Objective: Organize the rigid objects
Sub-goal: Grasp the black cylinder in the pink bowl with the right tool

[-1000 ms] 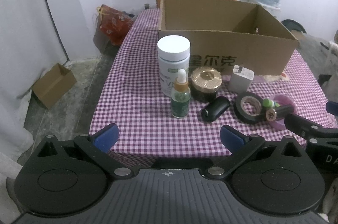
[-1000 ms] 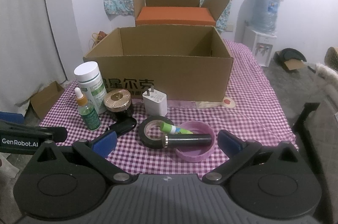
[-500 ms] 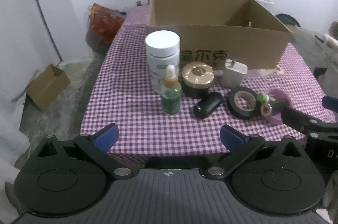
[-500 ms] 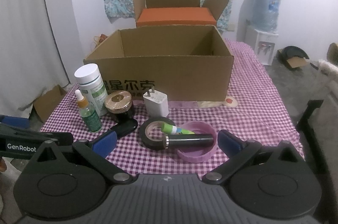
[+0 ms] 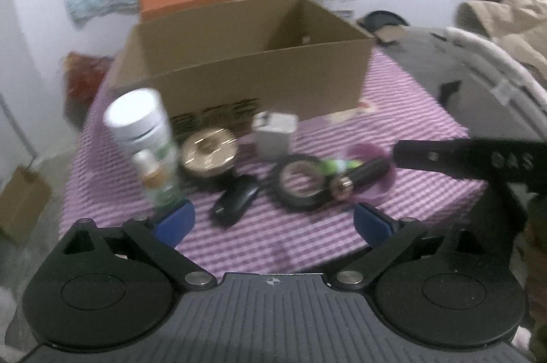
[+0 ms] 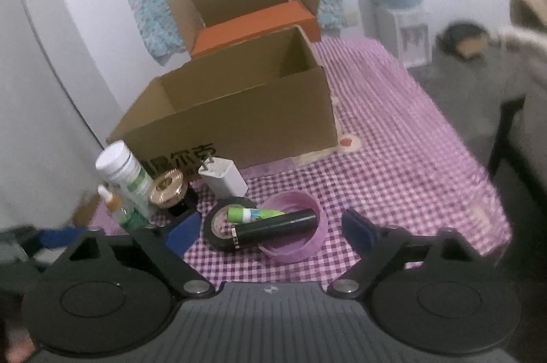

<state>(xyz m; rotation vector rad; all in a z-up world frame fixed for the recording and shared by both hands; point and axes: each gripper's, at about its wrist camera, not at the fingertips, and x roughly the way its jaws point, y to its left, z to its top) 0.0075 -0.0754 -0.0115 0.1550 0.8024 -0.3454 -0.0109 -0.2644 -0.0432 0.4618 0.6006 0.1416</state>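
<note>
Black tube [image 6: 275,225] just ahead of wide-spread right claw [image 6: 270,229]

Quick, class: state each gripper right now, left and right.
Left gripper: jaws open, holding nothing.
Right gripper: jaws open, holding nothing.

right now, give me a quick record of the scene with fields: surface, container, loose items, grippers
surface: table under a purple checked cloth
container: open cardboard box, nothing visible inside
loose items: white pill bottle, dropper bottle, gold-lidded jar, white charger, black tape roll, black tube, green tube, pink ring, black mouse
grippers: left gripper open, right gripper open, both empty
</note>
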